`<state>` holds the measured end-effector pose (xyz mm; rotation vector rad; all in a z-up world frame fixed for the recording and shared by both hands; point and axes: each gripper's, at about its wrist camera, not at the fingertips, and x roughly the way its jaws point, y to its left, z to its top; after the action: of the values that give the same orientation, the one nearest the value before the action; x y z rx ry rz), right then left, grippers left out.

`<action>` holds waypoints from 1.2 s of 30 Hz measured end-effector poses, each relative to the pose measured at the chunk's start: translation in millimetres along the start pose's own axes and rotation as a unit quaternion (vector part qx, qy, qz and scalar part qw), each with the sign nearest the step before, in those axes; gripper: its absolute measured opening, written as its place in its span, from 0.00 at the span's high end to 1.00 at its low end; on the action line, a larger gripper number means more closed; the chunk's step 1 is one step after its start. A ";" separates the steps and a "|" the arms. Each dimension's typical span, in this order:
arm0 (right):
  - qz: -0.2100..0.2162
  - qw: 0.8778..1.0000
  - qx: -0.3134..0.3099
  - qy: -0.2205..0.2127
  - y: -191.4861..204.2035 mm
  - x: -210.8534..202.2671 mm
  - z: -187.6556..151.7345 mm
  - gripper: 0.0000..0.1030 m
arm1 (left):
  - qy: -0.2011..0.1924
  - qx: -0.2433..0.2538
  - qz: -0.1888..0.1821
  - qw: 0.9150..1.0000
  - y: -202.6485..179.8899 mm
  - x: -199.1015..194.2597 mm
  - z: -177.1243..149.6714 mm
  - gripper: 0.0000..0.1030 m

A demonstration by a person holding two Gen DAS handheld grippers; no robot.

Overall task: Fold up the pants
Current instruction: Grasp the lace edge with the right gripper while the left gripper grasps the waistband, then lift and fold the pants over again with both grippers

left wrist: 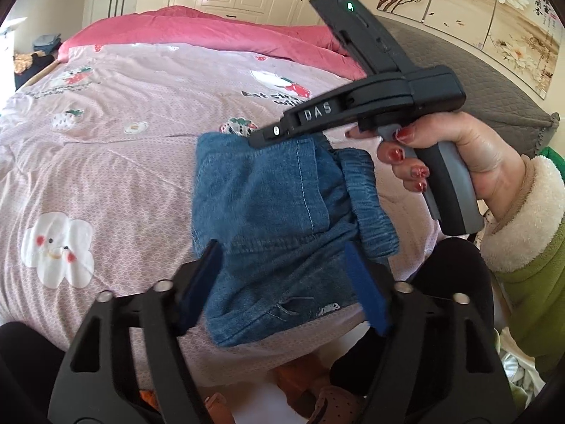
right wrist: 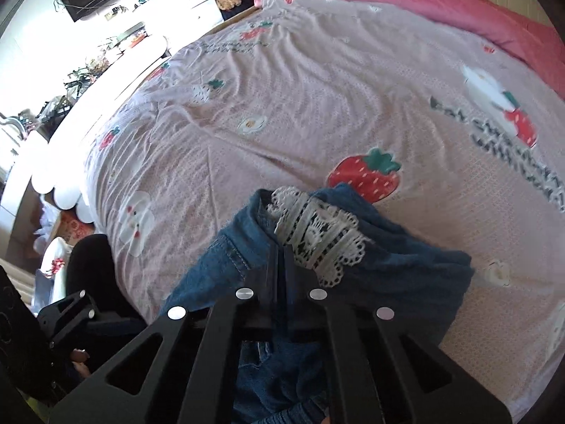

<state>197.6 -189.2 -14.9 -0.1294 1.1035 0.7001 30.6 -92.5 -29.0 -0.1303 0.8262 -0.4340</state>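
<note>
Across the whole frame of both wrist views I am seeing the bed, covered by a pink quilt printed with strawberries and clouds. At the twelve o'clock edge of the left view a darker pink blanket is lying along the far side. Near the middle of the left view, running toward five o'clock, the blue denim pants are lying in a folded bundle on the quilt, their elastic waistband at three o'clock of the bundle. At two o'clock the right gripper is reaching over the bundle's far edge, its fingers pressing together on denim just beside the white lace trim. At six o'clock the left gripper is hovering over the near edge, its blue-padded fingers standing apart and gripping nothing.
</note>
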 end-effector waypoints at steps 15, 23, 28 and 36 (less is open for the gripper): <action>0.004 0.999 0.038 -0.032 -20.0 -11.8 1.1 0.98 | 0.009 0.005 -0.012 1.000 -3.2 3.1 -3.1 0.76; -0.031 0.999 -0.017 0.003 2.4 -0.2 -7.2 0.66 | 0.007 0.023 -0.017 1.000 -12.2 -4.1 -5.0 0.88; -0.049 0.999 -0.010 0.018 -8.0 21.1 -13.8 0.67 | 0.036 0.055 -0.035 0.997 -29.9 4.6 -16.6 0.99; -0.019 0.999 0.023 -0.022 -16.1 -1.6 -18.0 0.59 | 0.078 0.065 -0.061 0.993 -40.5 22.4 -30.3 1.00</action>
<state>192.5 -210.3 -25.8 -0.0953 1.0709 0.6397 8.6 -136.9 -53.4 -0.0267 0.9444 -0.6170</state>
